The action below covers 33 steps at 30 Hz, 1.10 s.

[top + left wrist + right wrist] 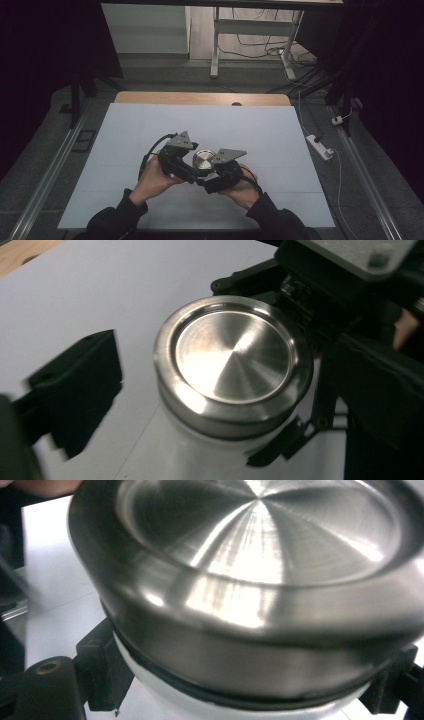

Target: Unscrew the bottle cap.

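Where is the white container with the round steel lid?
High view: white container with the round steel lid is near the table's centre, between the left gripper and right gripper.

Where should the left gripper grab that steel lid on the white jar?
Grip the steel lid by its straight outer rim, coming in level from the side opposite the right gripper, which clamps the white jar just below. The recessed top offers no hold.

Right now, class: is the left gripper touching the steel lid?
Apart. In the left gripper view, white table shows between the left gripper's black jaw and the steel lid.
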Each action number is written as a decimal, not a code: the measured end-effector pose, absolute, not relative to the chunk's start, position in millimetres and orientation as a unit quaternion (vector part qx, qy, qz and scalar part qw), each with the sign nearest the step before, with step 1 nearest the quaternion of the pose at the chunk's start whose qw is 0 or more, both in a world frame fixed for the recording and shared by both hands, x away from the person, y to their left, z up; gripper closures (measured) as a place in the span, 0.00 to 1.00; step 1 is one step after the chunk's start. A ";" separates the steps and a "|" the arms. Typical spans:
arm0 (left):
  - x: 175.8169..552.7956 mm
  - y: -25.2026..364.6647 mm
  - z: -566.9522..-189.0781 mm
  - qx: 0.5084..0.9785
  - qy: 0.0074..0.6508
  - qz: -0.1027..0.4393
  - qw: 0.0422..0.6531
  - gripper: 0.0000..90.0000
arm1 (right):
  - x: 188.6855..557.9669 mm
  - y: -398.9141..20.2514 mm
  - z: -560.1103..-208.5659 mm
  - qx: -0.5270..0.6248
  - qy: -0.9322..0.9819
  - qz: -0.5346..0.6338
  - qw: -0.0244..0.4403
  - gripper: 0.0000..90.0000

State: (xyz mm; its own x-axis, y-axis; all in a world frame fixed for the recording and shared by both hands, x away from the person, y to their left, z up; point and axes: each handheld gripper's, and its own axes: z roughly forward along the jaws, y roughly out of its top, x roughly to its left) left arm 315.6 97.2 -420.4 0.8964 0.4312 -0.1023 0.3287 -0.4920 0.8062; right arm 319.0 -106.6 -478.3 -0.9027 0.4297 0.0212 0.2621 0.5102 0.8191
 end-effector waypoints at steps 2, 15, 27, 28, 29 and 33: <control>318.5 105.7 -419.4 0.872 0.186 0.035 0.452 0.03 | 318.5 -106.5 -478.3 0.187 0.867 0.454 0.084 0.17; 313.4 111.6 -426.2 0.888 0.081 0.008 0.452 0.22 | 304.2 -94.0 -479.6 0.112 0.883 0.455 0.040 0.17; 300.9 76.9 -423.8 0.855 0.263 0.108 0.435 0.22 | 315.7 -101.7 -479.7 0.217 0.860 0.453 0.090 0.17; 301.1 75.9 -423.3 0.856 0.261 0.109 0.433 0.22 | 316.1 -102.2 -480.0 0.220 0.859 0.453 0.091 0.17; 301.9 76.3 -422.6 0.856 0.256 0.107 0.436 0.21 | 316.2 -102.6 -479.9 0.221 0.859 0.453 0.092 0.17; 307.6 88.9 -415.8 0.853 0.235 0.078 0.459 0.06 | 316.3 -104.2 -477.4 0.216 0.856 0.460 0.089 0.17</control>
